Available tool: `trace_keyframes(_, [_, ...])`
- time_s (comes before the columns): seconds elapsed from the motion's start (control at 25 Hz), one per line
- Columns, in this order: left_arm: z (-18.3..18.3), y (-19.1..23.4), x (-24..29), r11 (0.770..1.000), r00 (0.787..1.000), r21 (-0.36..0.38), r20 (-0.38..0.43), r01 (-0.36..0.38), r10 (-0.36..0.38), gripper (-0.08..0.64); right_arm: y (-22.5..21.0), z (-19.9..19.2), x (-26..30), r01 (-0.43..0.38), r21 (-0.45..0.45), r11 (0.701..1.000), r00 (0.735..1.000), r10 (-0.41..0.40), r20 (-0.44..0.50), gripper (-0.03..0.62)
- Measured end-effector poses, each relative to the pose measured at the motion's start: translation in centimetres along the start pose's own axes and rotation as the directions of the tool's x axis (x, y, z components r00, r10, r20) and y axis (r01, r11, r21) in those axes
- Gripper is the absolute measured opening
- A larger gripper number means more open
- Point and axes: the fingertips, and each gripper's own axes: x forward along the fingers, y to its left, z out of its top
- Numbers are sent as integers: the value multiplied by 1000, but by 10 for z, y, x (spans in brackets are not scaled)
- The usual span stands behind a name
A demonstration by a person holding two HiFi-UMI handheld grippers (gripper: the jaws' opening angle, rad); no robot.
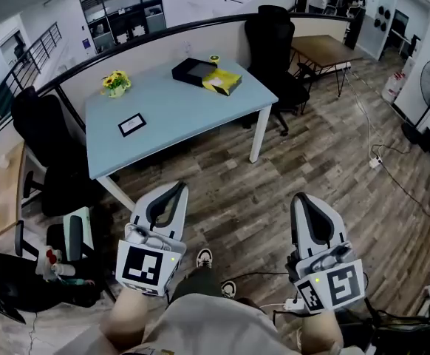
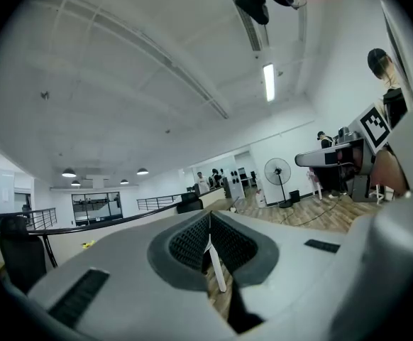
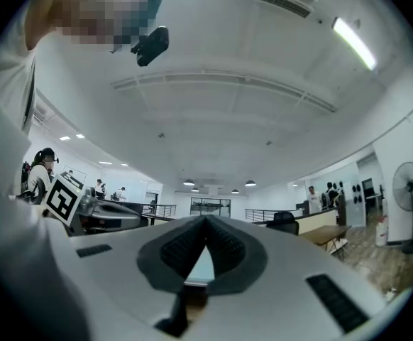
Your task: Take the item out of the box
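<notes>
1. The left hand-held gripper (image 1: 172,195) and the right hand-held gripper (image 1: 304,204) hang low over the wooden floor (image 1: 311,146). Both have their jaws pressed together and hold nothing.
2. The flat black box (image 1: 191,69) lies well away at the far right corner of the pale blue worktop (image 1: 171,117), with a flat yellow item (image 1: 223,81) touching it.
3. The approach seems to be the step in hand. Next, the jaws need to reach the worktop and spread.
4. Whether the yellow item sits inside the box is too small to tell.
</notes>
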Motion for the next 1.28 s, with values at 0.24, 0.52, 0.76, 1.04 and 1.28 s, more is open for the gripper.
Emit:
trace_keyframes(0.24, [-8,9,23,1000,1000,-3,-5,3,-3,9,-23,-5,22,48,48,998,999,-49,22,235])
trace_keyframes(0.52, [-20,35,76,1000,1000,-13,-17,7,-7,9,-57,-18,72,73,35,997,997,-74,16,286])
trace_keyframes(0.76, [-29,67,146,999,1000,-30,-7,24,-24,9,-89,-35,140,75,32,997,997,-74,-21,288])
trace_keyframes(1.04, [-44,139,245,999,999,-41,-27,29,-30,9,-127,-58,260,65,28,998,995,-63,-73,291])
trace_keyframes(1.28, [-54,208,321,999,999,-30,-34,31,-32,9,-151,-71,361,60,13,998,994,-58,-90,294])
